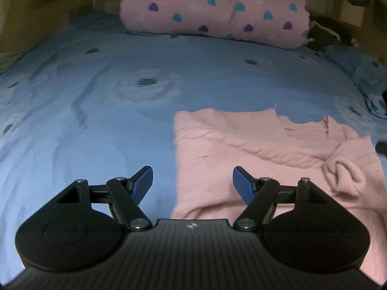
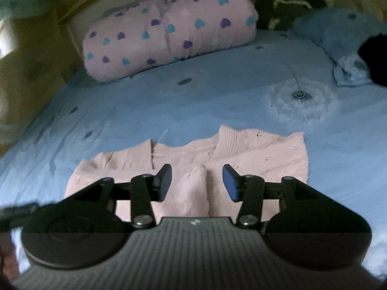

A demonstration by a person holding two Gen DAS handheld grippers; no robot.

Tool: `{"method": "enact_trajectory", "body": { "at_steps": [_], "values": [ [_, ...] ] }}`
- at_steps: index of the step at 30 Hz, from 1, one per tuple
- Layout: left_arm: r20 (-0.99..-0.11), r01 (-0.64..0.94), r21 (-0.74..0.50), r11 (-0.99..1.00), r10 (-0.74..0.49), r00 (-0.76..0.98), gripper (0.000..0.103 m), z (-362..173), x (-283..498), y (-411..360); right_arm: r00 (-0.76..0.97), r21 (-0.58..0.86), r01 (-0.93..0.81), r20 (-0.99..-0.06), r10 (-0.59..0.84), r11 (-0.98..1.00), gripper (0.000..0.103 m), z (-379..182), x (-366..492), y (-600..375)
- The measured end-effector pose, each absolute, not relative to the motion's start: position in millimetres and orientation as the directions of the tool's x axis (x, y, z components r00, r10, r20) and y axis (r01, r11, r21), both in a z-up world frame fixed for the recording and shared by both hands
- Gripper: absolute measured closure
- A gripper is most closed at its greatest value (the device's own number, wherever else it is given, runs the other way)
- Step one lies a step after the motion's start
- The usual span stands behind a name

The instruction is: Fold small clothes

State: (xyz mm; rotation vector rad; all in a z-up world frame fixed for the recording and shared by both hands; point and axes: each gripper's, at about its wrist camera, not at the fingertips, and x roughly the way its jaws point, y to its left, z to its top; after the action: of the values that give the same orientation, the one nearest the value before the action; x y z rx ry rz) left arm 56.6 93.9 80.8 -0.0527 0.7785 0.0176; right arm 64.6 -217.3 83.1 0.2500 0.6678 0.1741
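Below, a pink knitted sweater point(image 2: 254, 154) lies on the blue bed point(image 1: 96, 120); left tongs point(image 1: 192, 184) gape wide and empty, right tongs point(image 2: 197, 182) parted around a sleeve fold point(image 2: 197, 188), not pinching.

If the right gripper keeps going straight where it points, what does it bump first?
Probably the pink sweater: a raised fold of it sits between the right gripper's open jaws. Depth is hard to judge.

Pink sweater point(image 1: 254, 149) cable-knit, fuzzy; bedsheet point(image 1: 84, 120) smooth matt cloth.
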Motion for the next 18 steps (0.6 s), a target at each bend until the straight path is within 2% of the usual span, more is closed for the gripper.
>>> {"method": "enact_trajectory", "body": {
  "at_steps": [7,12,18],
  "values": [
    [-0.694,0.010,-0.076,0.997,-0.060,0.718,0.026,61,88,74,0.750,0.164,-0.233,-0.597,0.285,0.959,0.054,84,40,-179],
    [-0.723,0.000,-0.085,0.996,-0.062,0.688,0.026,46,101,75,0.752,0.046,-0.346,-0.584,0.306,0.937,0.055,73,34,-141],
    [-0.726,0.007,-0.083,0.997,-0.065,0.685,0.026,45,99,77,0.731,-0.056,-0.395,-0.623,0.278,0.917,0.056,51,44,-115]
  ]
}}
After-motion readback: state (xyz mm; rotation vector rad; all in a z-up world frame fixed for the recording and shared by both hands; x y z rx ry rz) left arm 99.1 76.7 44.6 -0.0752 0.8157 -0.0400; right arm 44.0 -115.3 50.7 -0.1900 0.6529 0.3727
